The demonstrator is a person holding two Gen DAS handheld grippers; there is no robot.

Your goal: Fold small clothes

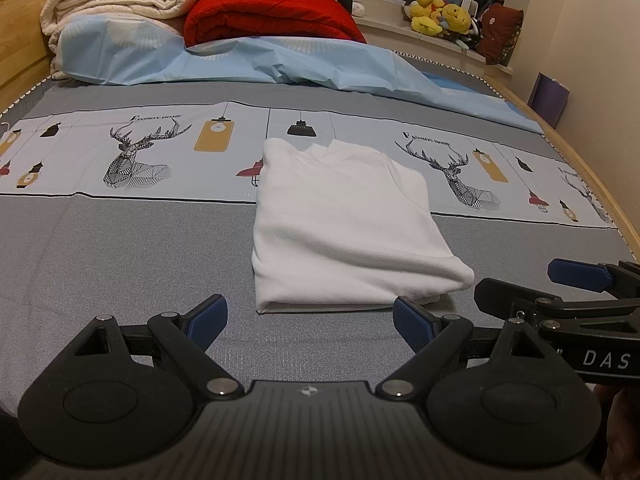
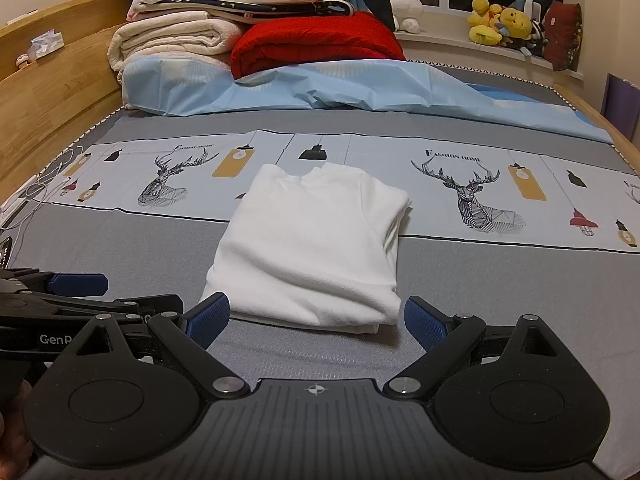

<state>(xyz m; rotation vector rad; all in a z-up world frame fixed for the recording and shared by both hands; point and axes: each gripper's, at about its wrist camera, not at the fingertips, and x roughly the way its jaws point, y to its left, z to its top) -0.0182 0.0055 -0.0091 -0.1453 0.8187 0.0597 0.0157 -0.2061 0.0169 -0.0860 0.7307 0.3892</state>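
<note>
A white garment [image 1: 344, 224] [image 2: 312, 248] lies folded into a neat rectangle on the grey bed sheet [image 1: 120, 248], its collar at the far end. My left gripper [image 1: 310, 322] hovers open just short of the garment's near edge, with nothing between its blue pads [image 1: 208, 320]. My right gripper [image 2: 316, 320] is also open and empty, close to the near edge. The right gripper shows at the right of the left wrist view [image 1: 580, 280], and the left gripper at the left of the right wrist view [image 2: 76, 284].
Folded blankets, cream [image 2: 172, 36] and red [image 2: 316, 40], and a light blue cover [image 2: 360, 88] pile up at the bed's far end. A wooden headboard [image 2: 52, 92] runs along the left. Yellow plush toys [image 2: 500, 20] sit on a sill. Cables [image 2: 36, 196] lie at the left edge.
</note>
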